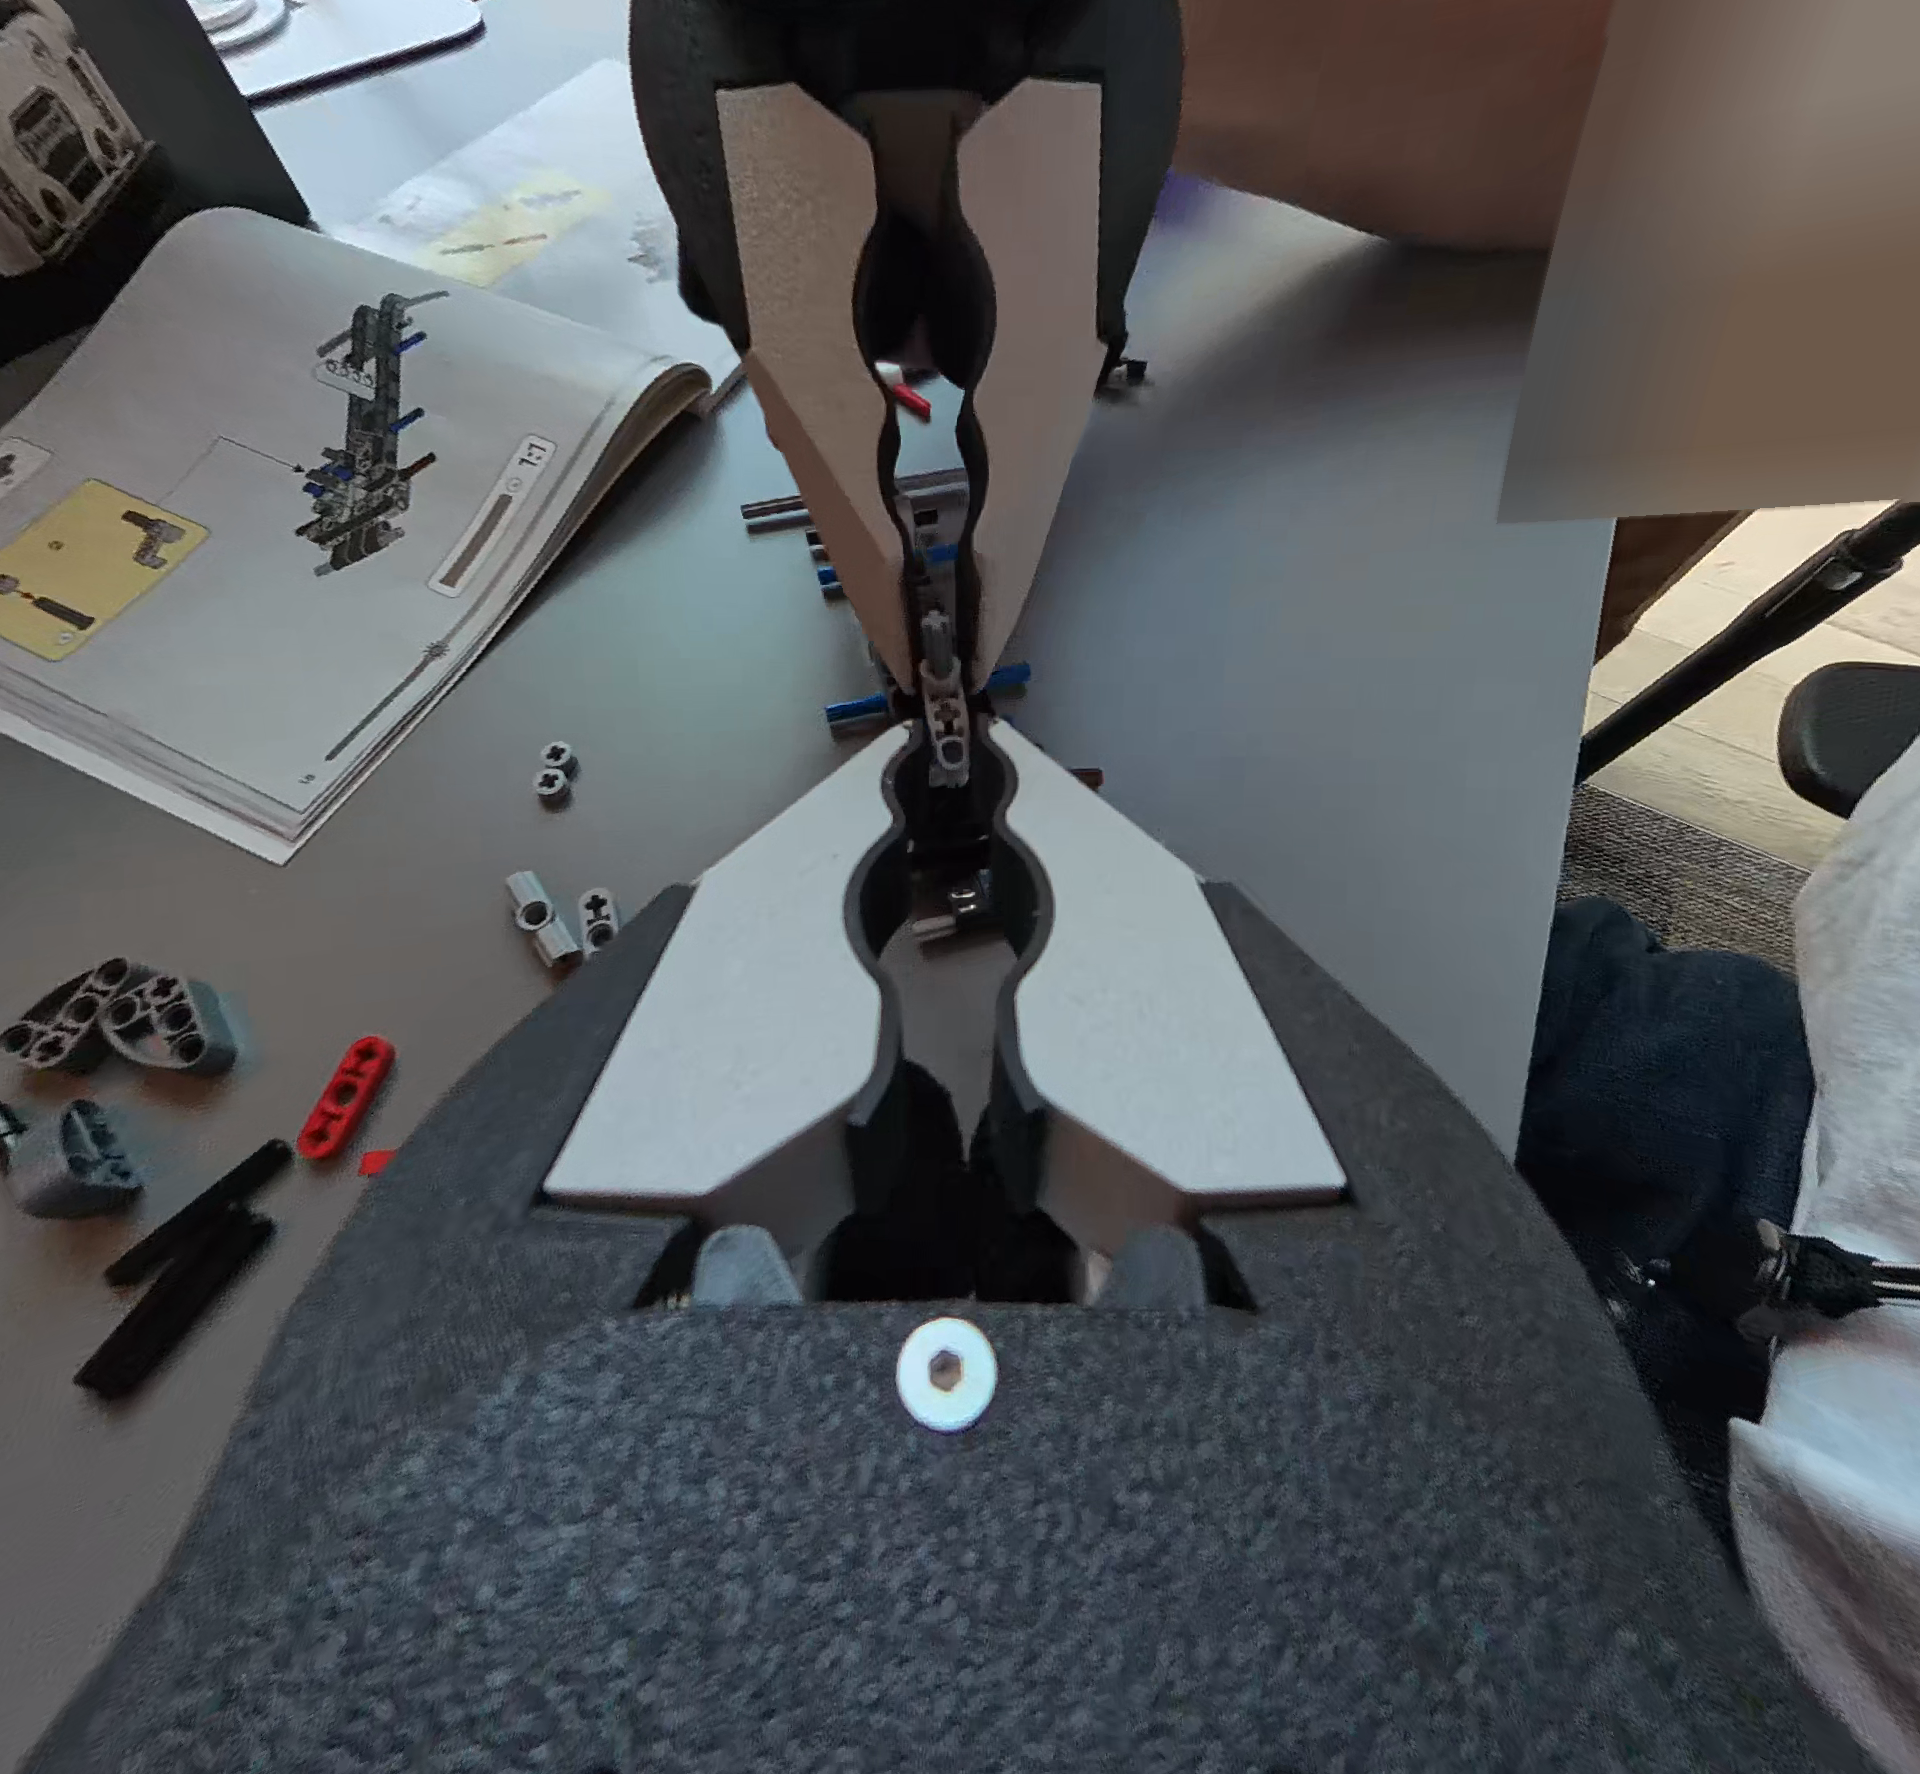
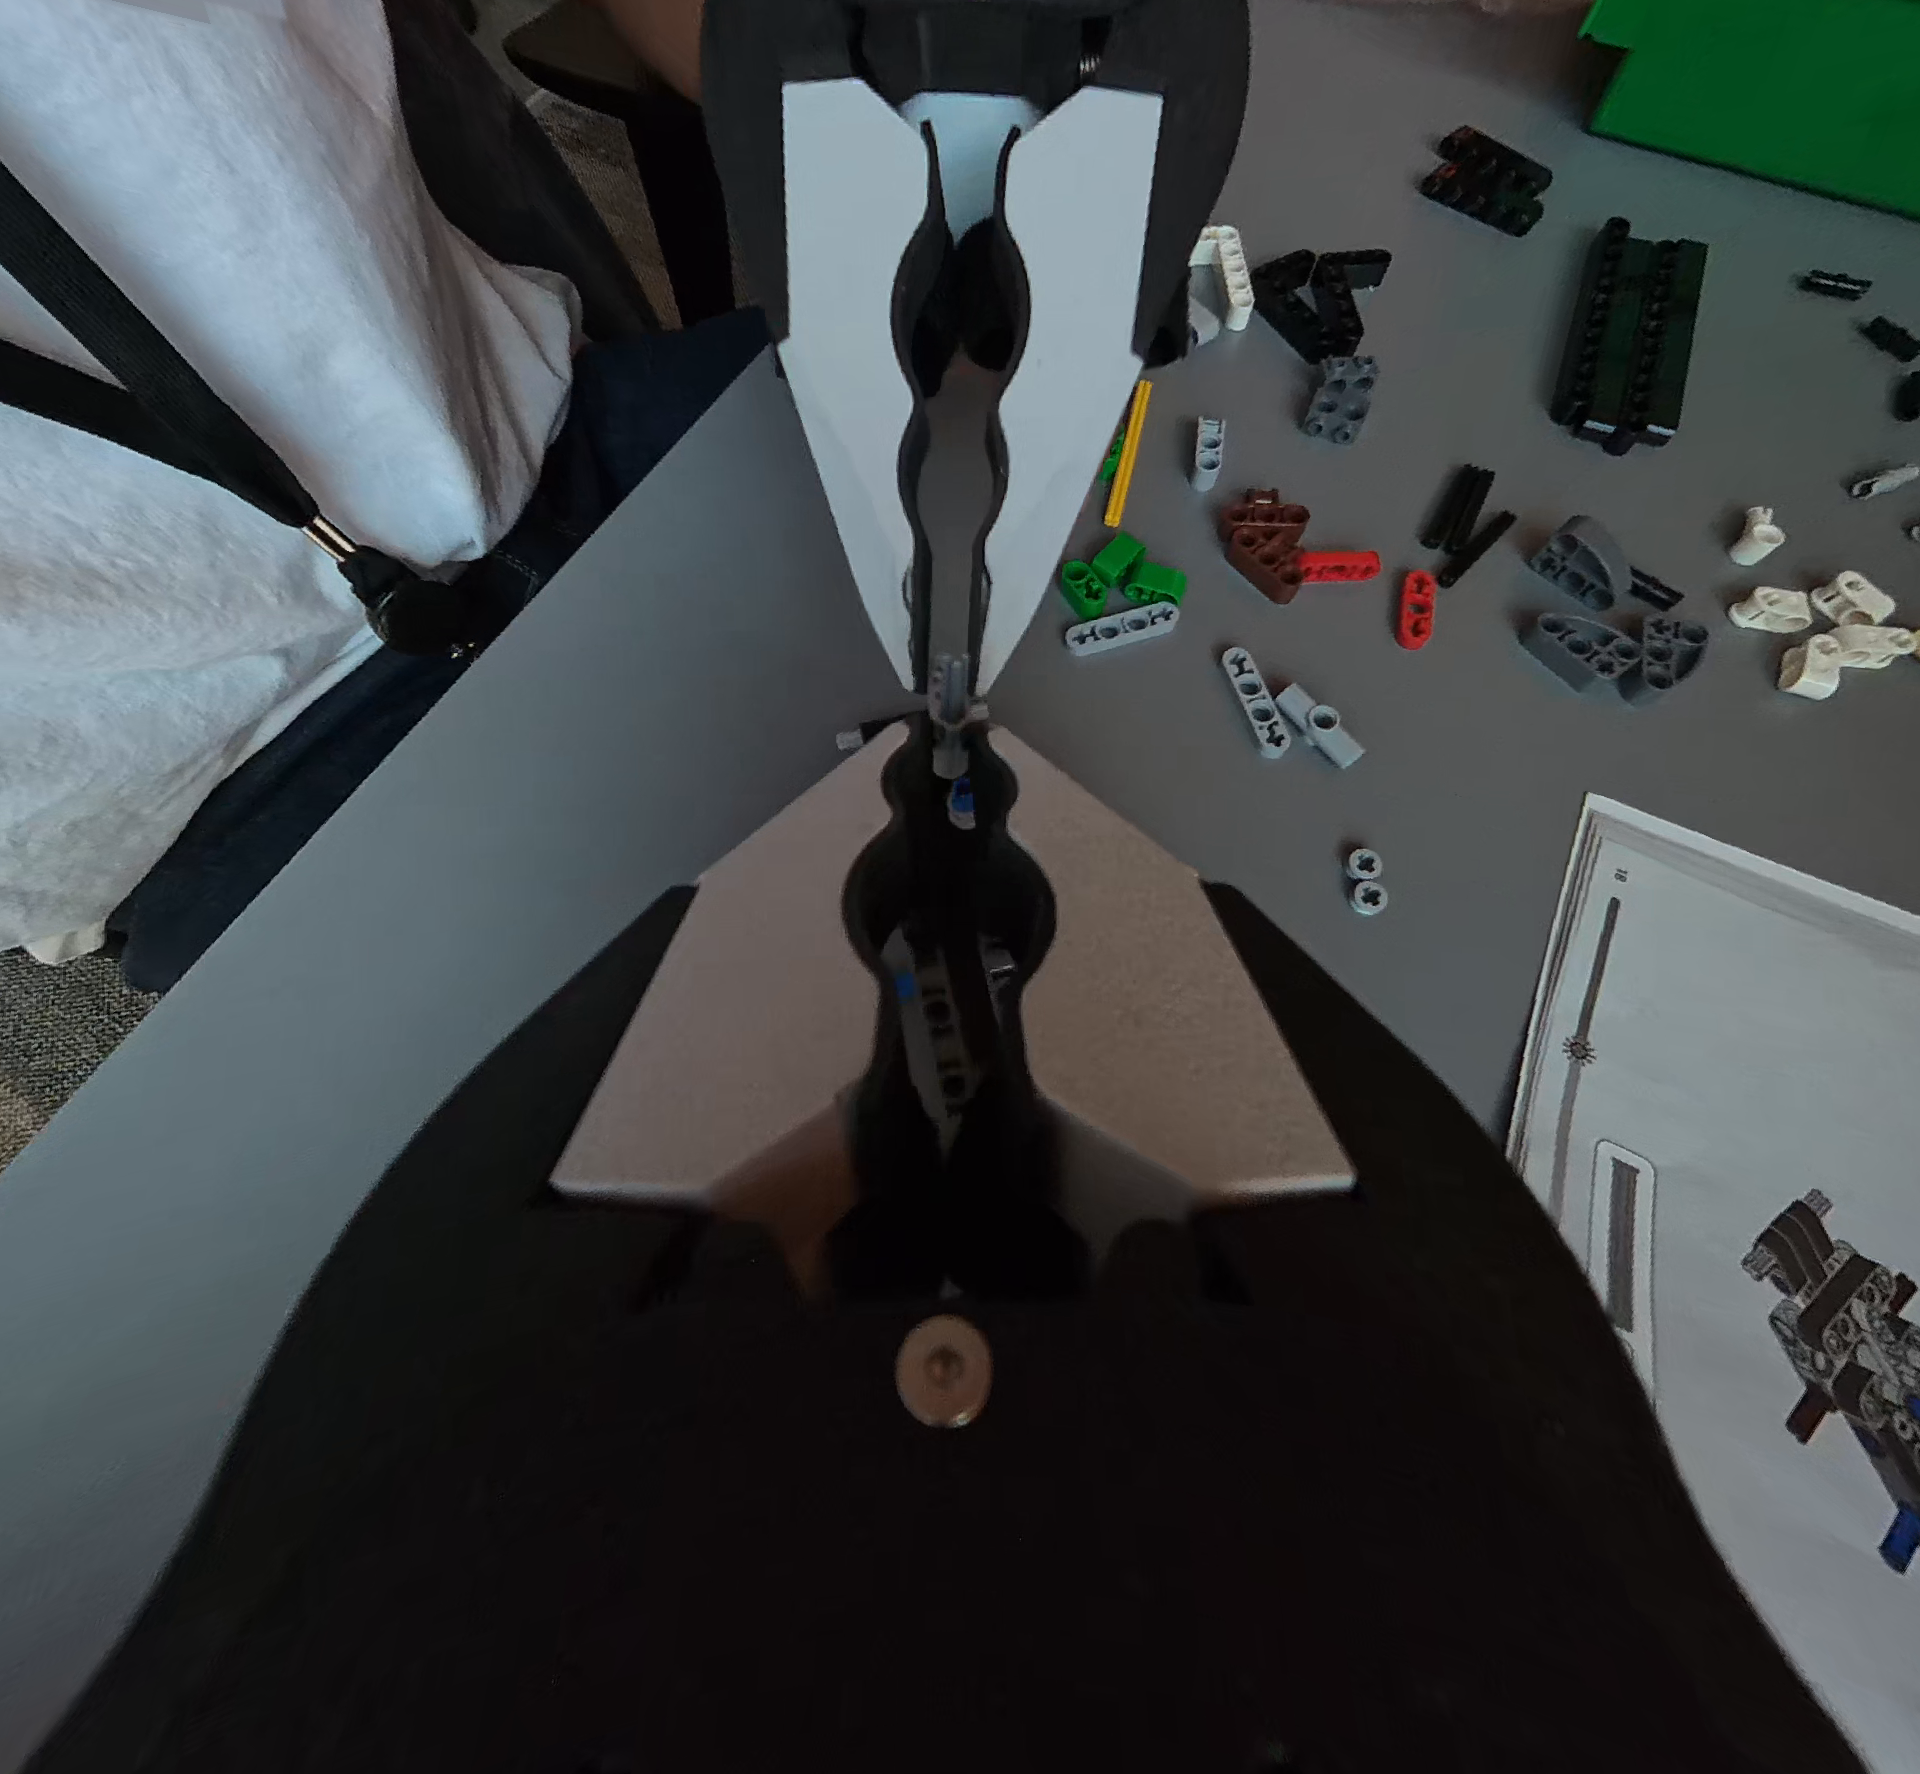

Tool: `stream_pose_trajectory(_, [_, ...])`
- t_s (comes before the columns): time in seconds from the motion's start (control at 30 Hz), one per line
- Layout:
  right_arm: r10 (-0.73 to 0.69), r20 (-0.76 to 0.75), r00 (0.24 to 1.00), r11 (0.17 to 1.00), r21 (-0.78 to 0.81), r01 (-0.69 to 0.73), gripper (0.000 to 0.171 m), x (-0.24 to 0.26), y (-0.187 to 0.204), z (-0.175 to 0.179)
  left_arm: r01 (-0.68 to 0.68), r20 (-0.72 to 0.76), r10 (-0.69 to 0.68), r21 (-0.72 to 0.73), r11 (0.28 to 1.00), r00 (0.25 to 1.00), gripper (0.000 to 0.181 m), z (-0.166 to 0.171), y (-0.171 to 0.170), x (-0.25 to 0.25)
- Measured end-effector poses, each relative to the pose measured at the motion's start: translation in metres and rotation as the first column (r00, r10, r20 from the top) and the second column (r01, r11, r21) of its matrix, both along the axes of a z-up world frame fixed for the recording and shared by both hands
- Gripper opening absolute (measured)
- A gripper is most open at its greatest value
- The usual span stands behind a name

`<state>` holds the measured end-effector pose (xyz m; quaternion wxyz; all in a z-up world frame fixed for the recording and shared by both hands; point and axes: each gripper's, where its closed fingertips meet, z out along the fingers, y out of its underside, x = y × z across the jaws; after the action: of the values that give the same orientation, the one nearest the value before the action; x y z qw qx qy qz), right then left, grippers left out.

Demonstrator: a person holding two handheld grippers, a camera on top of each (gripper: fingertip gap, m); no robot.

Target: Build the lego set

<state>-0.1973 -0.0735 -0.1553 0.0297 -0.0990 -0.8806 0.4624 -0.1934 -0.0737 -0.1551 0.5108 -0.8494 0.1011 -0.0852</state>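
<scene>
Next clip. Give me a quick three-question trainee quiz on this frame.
1. True or false: the red flat three-hole plastic beam lies loose on the grey table.
2. Which holds the long grey-and-black part-built assembly with blue pins? A) left tool B) right tool
3. What is pinched at the left tool's tips?
Key: 1 true; 2 B; 3 a small light-grey plastic connector.

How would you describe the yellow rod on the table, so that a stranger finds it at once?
In the right wrist view, find the grey table strewn with small parts. Beside the far gripper's white fingers, above the green pieces, lies the yellow rod. It is the only long, thin yellow part.
</scene>
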Motion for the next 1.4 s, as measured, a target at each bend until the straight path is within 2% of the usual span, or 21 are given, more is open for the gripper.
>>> stream_pose_trajectory(0.07, [-0.016,-0.018,1.0,1.0,0.004,0.016,0.003,-0.001,0.001,0.002,-0.017,-0.02,0.016,-0.023,1.0,1.0,0.005,-0.001,0.0,-0.001])
stream_pose_trajectory(0.17, [-0.029,-0.055,0.998,0.999,0.032,0.03,0.014,-0.001,0.002,0.005,-0.031,-0.099,0.025,-0.056,0.998,0.995,0.005,-0.006,-0.001,-0.002])
stream_pose_trajectory(0.43, [-0.033,-0.094,0.995,0.997,0.066,0.039,0.001,0.002,-0.005,0.007,-0.05,-0.146,0.033,-0.109,0.993,0.989,0.005,-0.011,-0.002,0.002])
stream_pose_trajectory(0.63, [-0.049,-0.064,0.997,0.997,0.056,0.052,0.0,0.001,0.0,0.009,-0.056,-0.138,0.045,-0.078,0.995,0.989,0.005,-0.007,-0.004,0.002])
stream_pose_trajectory(0.7, [-0.045,-0.038,0.998,0.999,0.029,0.046,0.001,0.005,0.004,0.009,-0.079,-0.138,0.065,-0.101,0.992,0.988,0.027,-0.015,-0.009,0.0])
stream_pose_trajectory(0.83, [-0.051,-0.019,0.998,0.999,-0.002,0.051,0.0,0.005,0.007,0.008,-0.122,-0.171,0.097,-0.14,0.983,0.981,0.041,-0.032,-0.013,0.001])
stream_pose_trajectory(1.13, [-0.025,-0.045,0.999,0.998,0.048,0.027,0.0,0.005,0.002,0.0,-0.129,-0.116,0.112,-0.146,0.981,0.987,0.041,-0.038,-0.005,0.01])
stream_pose_trajectory(1.4, [-0.018,-0.06,0.998,0.998,0.062,0.022,0.0,0.007,0.003,-0.002,-0.161,-0.137,0.145,-0.107,0.981,0.98,0.043,-0.032,-0.002,0.007])
